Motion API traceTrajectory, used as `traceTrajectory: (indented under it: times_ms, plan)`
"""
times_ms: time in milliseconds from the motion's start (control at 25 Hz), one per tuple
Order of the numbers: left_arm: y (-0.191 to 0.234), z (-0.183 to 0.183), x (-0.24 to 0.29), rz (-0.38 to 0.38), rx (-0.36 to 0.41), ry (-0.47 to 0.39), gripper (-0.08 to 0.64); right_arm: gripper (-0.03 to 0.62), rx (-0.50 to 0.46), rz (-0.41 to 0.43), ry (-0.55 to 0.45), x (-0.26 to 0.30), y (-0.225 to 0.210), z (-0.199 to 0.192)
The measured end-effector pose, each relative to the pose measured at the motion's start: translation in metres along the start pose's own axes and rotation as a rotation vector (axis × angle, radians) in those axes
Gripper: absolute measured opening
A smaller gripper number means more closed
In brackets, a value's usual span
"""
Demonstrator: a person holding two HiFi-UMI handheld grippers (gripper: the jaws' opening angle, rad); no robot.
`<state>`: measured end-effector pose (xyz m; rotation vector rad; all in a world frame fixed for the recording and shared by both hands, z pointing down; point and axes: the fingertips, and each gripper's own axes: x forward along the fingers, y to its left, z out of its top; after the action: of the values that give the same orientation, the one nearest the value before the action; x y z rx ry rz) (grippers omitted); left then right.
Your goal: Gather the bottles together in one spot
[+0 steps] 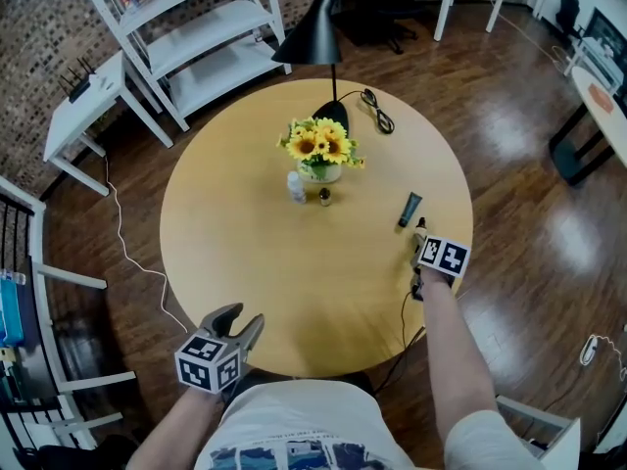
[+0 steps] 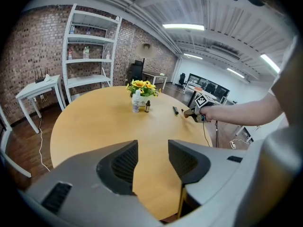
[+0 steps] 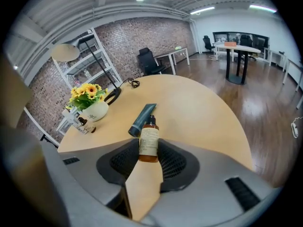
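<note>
Grey left tool (image 1: pixel 244 317) and right tool (image 1: pixel 420 226) carry black-and-white marker cubes (image 1: pixel 208 362); the person wears a white T-shirt (image 1: pixel 294 421).

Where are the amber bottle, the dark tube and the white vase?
amber bottle (image 3: pixel 148 141), right gripper view, on its paper label.
dark tube (image 3: pixel 142 118), right gripper view, mid-body.
white vase (image 3: pixel 97 111), right gripper view, front of its belly.

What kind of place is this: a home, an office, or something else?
Probably an open office or studio: desks with an office chair, a brick wall behind white shelves, and strip lights overhead.
</note>
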<state>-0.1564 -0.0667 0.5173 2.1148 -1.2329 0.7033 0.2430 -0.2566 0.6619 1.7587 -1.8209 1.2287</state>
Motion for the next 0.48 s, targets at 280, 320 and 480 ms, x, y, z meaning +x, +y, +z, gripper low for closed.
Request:
traceTrajectory:
  times_ms: [280,320,480]
  plan:
    - [-0.029,0.036,0.018,-0.175,0.016,-0.042,0.181,0.15,-0.148,0.255,-0.114,-0.079,0.1,-0.029]
    - [-0.035,0.043,0.018,-0.208,0.019,-0.049,0.181,0.15,-0.181,0.293,-0.128,-0.092,0.121,-0.036]
    - [-0.059,0.075,0.009,-0.332,0.04,-0.088,0.181,0.15,-0.319,0.391,-0.223,-0.149,0.197,-0.052]
